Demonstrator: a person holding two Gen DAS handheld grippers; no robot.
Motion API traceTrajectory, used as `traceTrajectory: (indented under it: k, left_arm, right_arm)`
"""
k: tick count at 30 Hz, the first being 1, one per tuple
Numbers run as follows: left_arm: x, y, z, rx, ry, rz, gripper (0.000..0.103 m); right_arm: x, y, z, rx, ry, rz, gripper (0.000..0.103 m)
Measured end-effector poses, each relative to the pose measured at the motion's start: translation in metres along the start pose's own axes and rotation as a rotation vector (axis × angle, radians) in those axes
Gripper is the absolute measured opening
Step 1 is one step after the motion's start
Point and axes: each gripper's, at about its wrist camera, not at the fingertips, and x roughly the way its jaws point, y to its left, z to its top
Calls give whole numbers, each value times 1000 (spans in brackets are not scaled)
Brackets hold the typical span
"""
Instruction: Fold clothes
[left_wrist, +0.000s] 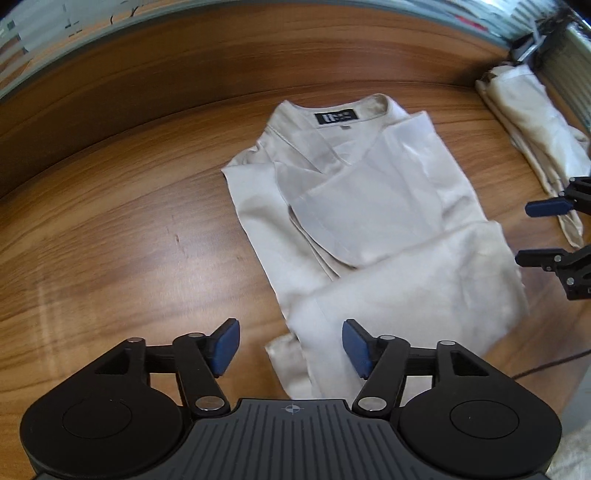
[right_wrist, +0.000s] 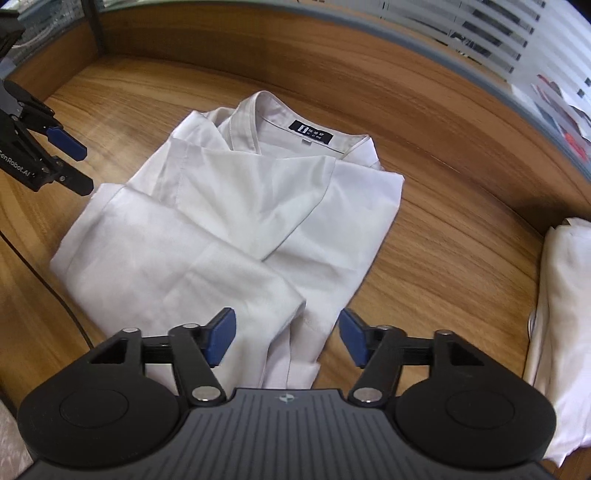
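Altogether two garments show on the wooden bench (left_wrist: 110, 229): one pale shirt (left_wrist: 369, 221) partly folded in the middle, and one second pale garment (left_wrist: 532, 122) bunched near the far rim. Two grippers are in view, each with two blue-padded fingers.

The shirt's long axis runs away from both sets of fingers, collar (right_wrist: 295, 122) and its black label (right_wrist: 312, 134) at the far end, hem at the near end. Both sleeves are folded across the chest, and the lower part is turned up over the body on one side.

The left gripper (left_wrist: 291, 347) has its fingers spread wide apart, holding nothing; the shirt's near hem lies between and just ahead of them, a small corner of cloth reaching toward the gap. The right gripper (right_wrist: 286, 338) likewise stands with fingers parted and empty, the shirt's lower edge lying between them and ahead.

From the left wrist view the right gripper sits beyond the shirt's right side, near the second garment. From the right wrist view the second garment (right_wrist: 561, 314) lies off to the right of the fingers, well apart from the shirt.
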Motion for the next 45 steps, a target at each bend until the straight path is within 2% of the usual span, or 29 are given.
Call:
traceTrajectory:
  k: [3,6,9,14,20,23,26,28,29,30,33,38,45]
  left_arm:
    - [-7,-8,-18,24,-1,-39,67]
    - [-5,-20,-39,49,7,-73,73]
    - [3,-31,-58,62,32,-86,73]
    - [19,-45,-80,86,69,-61,73]
    - [29,-56,-92,134,31,-28,72]
    - [31,-58,-93,147,-13,-34,62]
    - [35,-60,-94,158,-37,-4,48]
    - [38,-58,-94,150,-40,-3,24]
    - [38,-57,-94,144,-43,-20,20]
    - [37,-55,-93,137,-40,-37,15]
    - [31,-54,-94,143,-54,-46,10]
    - [12,-55,-97,156,-75,-71,9]
    - [-21,-58,-116,150,-83,-148,7]
  right_arm:
    - [-10,2,-18,24,-17,9,78]
    - [-13,7,-38,35,-18,28,79]
    - [-9,15,-57,23,2,33,79]
    - [3,29,-80,-23,12,32,79]
    - [17,41,-90,-86,-3,28,78]
    - [25,44,-89,-118,2,23,67]
    - [31,44,-87,-128,14,18,37]
    - [32,41,-85,-116,13,29,25]
    - [32,39,-83,-107,11,38,16]
    - [32,38,-81,-106,10,46,12]
    - [26,39,-77,-119,-2,51,8]
    - [6,40,-74,-94,-26,71,7]
    - [-31,41,-83,-29,-42,135,7]
